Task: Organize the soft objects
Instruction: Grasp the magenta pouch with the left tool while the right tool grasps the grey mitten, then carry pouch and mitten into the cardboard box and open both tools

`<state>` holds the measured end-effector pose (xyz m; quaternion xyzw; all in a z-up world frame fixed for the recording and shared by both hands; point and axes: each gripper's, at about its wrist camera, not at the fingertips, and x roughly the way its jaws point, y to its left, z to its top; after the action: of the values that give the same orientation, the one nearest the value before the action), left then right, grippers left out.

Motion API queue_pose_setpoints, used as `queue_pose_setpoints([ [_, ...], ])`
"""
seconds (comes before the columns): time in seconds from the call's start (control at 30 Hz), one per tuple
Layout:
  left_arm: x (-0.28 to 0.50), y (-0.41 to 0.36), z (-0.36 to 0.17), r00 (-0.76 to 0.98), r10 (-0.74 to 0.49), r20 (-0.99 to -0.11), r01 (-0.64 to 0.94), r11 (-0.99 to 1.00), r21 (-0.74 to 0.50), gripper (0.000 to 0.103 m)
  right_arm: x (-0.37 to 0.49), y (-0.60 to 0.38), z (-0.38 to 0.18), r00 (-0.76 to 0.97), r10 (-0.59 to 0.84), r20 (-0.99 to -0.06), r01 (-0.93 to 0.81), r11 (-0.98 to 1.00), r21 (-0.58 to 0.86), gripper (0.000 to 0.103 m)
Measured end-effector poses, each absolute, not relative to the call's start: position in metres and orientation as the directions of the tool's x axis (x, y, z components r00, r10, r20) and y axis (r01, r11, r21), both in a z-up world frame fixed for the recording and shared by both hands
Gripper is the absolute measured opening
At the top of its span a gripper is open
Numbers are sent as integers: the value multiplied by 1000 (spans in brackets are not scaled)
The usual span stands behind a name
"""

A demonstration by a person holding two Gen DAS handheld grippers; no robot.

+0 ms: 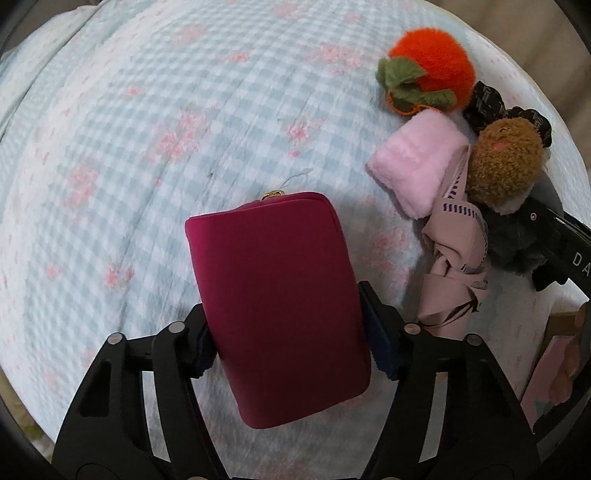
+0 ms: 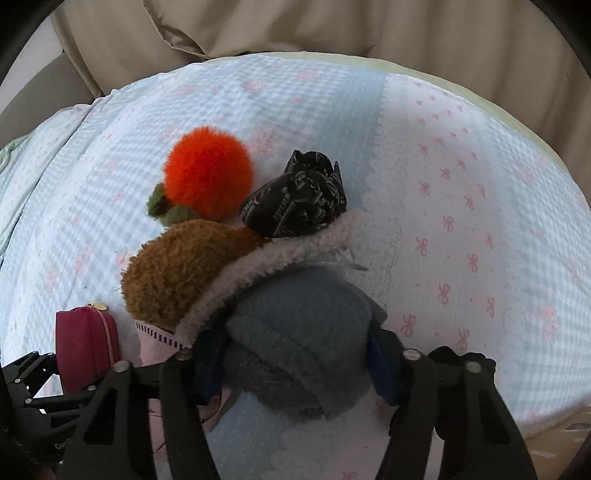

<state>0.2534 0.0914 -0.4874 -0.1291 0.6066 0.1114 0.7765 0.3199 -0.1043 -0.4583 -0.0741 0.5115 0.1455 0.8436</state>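
- On the checked blue bedspread (image 1: 155,122), a magenta zip pouch (image 1: 277,295) is gripped across its near half by the left gripper (image 1: 286,334); both pads are pressed against its sides, and the gold zip pull is seen at its far end.
- Wide open cover is left to that pouch's left and beyond it, unbroken up to the bedspread's far edge.
- To its right, a crowded pile is seen: an orange fluffy fruit toy (image 1: 432,66) farthest off, a pink fleece cloth (image 1: 417,162) just beside it, a brown curly plush (image 1: 506,162) touching the pink cloth, and a dusty-pink trimmed fabric (image 1: 458,266) trailing toward the near edge.
- Only a narrow strip of cover is left between pouch and pile.
- At the pile's near end, a grey fuzzy bundle (image 2: 299,339) is clamped by the right gripper (image 2: 295,362), its pads pushed into both sides of the soft bulk.
- Against that bundle's far side, a cream fleece trim (image 2: 266,262) is pressed, with the brown plush to its left and a black printed scrunchie (image 2: 299,199) lying against the trim's far edge.
- From the right wrist view, a broad bow-printed stretch is left free to the right, out to the rounded bed edge.
- Beyond the far edge, beige bedding (image 2: 295,29) is bunched.
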Motion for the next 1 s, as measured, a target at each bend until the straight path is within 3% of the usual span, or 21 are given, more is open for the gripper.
queue_pose_setpoints([
  [0.17,256,92,-473,251,11,-968,-325,943,-74,52,315,-105,-452,449,172,-877,-314,949,26,45],
  [0.5,255,105,-426,321,-16,-947,-307,944,-120,48,289,-116,-418,482,149,-864,-250,968,27,43],
  [1.0,174,88,-282,486,-30,-873,-198,970,-143,48,164,-143,-270,603,162,-781,-188,980,58,43],
])
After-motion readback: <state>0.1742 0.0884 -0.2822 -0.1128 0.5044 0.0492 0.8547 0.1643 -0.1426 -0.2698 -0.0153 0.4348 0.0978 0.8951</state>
